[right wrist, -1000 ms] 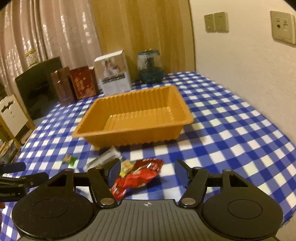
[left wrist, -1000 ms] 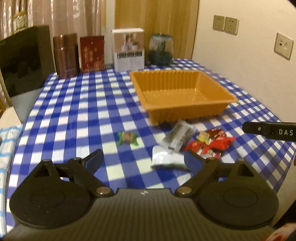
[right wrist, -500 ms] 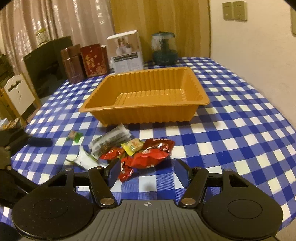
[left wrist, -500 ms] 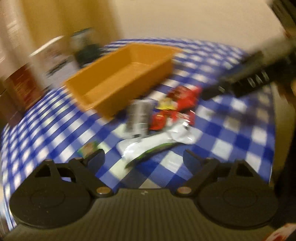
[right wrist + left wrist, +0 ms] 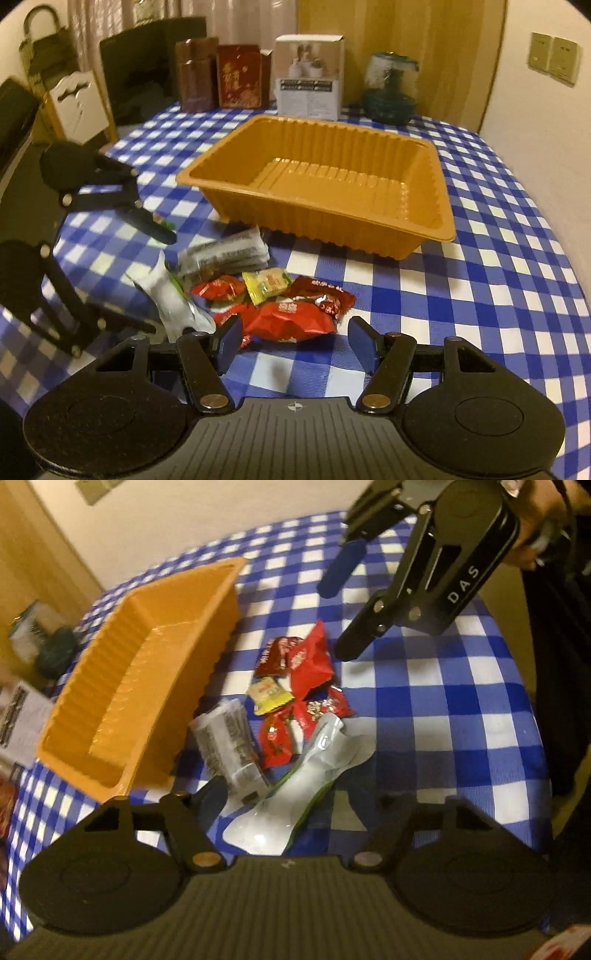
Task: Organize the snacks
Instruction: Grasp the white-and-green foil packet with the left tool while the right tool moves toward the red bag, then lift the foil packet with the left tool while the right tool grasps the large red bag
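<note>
Both tongs hang low over the desk (image 5: 480, 280) with its blue-and-white checked cloth, each about half open and holding nothing. Left tongs (image 5: 291, 805) have just been closing, with the white pouch (image 5: 295, 794) lying between the fingers, though I cannot tell whether the pads press on it yet. Right tongs (image 5: 293, 341) hover just short of the big red packet (image 5: 288, 319), which lies in front of the gap and is not gripped; in the left view they (image 5: 341, 613) show from the side, above the far end of the snack heap. Behind the heap stands an orange tray (image 5: 332, 221), its near wall just beyond the snacks and nothing visible inside it. At the back of the desk, well apart from the tongs, stand a brown tin (image 5: 194, 77), a red box (image 5: 238, 75), a white carton (image 5: 310, 77) and a glass jar (image 5: 389, 90). The snacks lie bunched together between the two tongs and the tray: a striped grey packet (image 5: 225, 253) nearest the tray wall, a yellow sweet (image 5: 266, 284), several small red wrappers (image 5: 218, 290), and the white pouch at the left. A little green sweet (image 5: 162, 223) lies apart, partly hidden behind a finger of the left tongs.
</note>
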`<act>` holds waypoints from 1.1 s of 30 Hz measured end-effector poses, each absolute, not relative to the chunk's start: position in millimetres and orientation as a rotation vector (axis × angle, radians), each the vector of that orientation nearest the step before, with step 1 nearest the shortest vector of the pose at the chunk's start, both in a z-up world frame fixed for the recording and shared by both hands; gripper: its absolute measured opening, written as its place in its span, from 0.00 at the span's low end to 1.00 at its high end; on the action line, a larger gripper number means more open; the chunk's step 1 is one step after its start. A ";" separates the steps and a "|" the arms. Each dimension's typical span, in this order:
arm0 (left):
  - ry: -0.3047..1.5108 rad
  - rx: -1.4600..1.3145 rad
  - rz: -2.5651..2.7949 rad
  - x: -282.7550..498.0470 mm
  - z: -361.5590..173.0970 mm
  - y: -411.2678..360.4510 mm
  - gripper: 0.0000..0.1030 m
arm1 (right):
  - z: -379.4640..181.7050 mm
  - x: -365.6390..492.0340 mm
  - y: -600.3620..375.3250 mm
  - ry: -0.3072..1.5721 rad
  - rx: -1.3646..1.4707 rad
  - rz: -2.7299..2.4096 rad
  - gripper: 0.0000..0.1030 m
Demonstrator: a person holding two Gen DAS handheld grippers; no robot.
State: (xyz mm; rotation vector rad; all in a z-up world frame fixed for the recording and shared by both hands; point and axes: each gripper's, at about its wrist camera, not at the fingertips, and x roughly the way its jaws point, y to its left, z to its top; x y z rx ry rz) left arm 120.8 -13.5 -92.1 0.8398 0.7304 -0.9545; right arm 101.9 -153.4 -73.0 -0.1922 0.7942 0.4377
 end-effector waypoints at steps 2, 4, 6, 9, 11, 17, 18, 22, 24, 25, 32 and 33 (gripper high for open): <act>0.753 0.856 -0.982 124.2 -94.7 -13.9 0.57 | -75.8 104.2 -154.0 0.802 -0.223 0.439 0.62; 0.772 0.873 -0.989 129.5 -97.7 -15.8 0.50 | -78.1 105.7 -155.0 0.805 -0.254 0.442 0.62; 0.789 0.893 -0.993 132.5 -100.0 -16.5 0.44 | -80.1 107.4 -157.7 0.813 -0.262 0.437 0.62; 0.799 0.899 -0.999 137.6 -101.3 -17.8 0.41 | -85.0 110.1 -157.9 0.830 -0.282 0.444 0.62; 0.806 0.894 -0.989 139.4 -100.7 -19.5 0.35 | -88.2 111.1 -156.7 0.836 -0.301 0.450 0.62; 0.863 0.763 -0.900 127.3 -95.6 -16.3 0.27 | -87.7 119.1 -159.1 0.847 -0.213 0.453 0.62; 0.878 0.724 -0.873 126.0 -95.4 -14.5 0.27 | -86.9 119.9 -158.1 0.845 -0.209 0.459 0.62; 0.890 0.639 -0.793 115.2 -92.0 -8.8 0.27 | -89.0 118.8 -148.1 0.827 -0.310 0.482 0.62; 0.892 0.623 -0.750 111.2 -91.4 -7.1 0.27 | -92.1 118.4 -144.7 0.819 -0.365 0.501 0.62; 0.896 0.607 -0.725 110.1 -91.3 -5.6 0.27 | -94.0 118.3 -142.8 0.815 -0.389 0.511 0.62; 0.892 0.544 -0.656 107.4 -92.3 -0.2 0.26 | -111.4 120.9 -126.3 0.758 -0.557 0.550 0.56; 0.892 0.540 -0.654 107.6 -92.4 -0.5 0.26 | -111.7 122.0 -126.2 0.762 -0.554 0.557 0.46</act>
